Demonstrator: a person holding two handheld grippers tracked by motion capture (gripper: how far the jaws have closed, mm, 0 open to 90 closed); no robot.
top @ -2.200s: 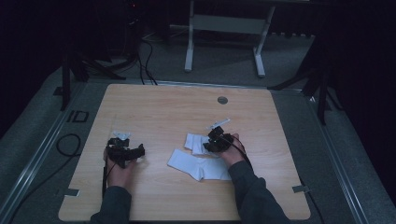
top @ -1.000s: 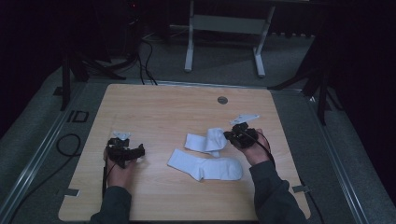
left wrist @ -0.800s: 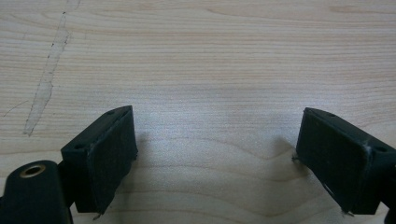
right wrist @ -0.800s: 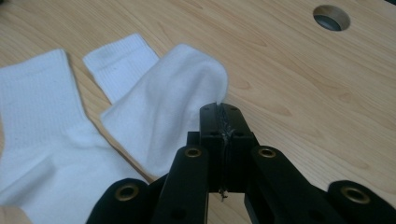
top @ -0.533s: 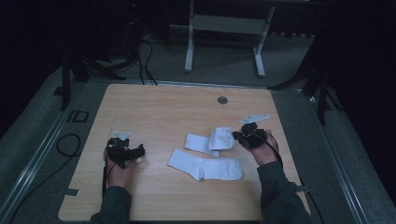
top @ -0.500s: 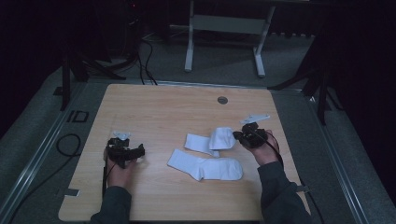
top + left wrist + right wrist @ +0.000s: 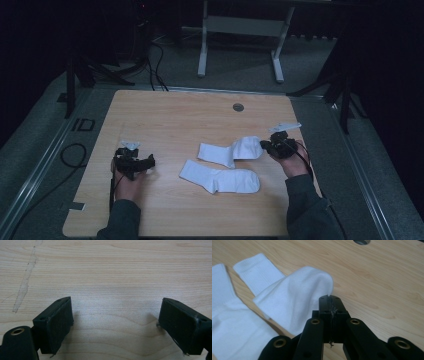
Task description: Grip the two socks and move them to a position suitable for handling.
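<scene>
Right gripper [image 7: 329, 300] is pinching the toe end of the upper sock [image 7: 227, 151]: jaws are pressed together with a thin fold of white fabric caught at the tips. In the high view that gripper [image 7: 270, 146] is sitting at the sock's far right end, so the pull is running along the sock's length. I'm reading that as stretching it out flat, since gripping at the tip lets the rest drag straight behind.

From the jaws, the sock is fanning out to the left and away, with the ribbed cuff [image 7: 255, 270] at the far end lying on the table [image 7: 387, 277]. The toe is lifting slightly off the wood at the jaws.

The second sock [image 7: 220, 177] is lying flat, left of and below the jaws in the right gripper view [image 7: 229, 332], partly under the pinched one. Nobody is touching it.

Left gripper [image 7: 115, 322] is idling: jaws are standing wide apart with bare wood between them, nothing within reach. In the high view it [image 7: 131, 162] is parked well apart from both socks, probably keeping clear while one hand does the straightening.
</scene>
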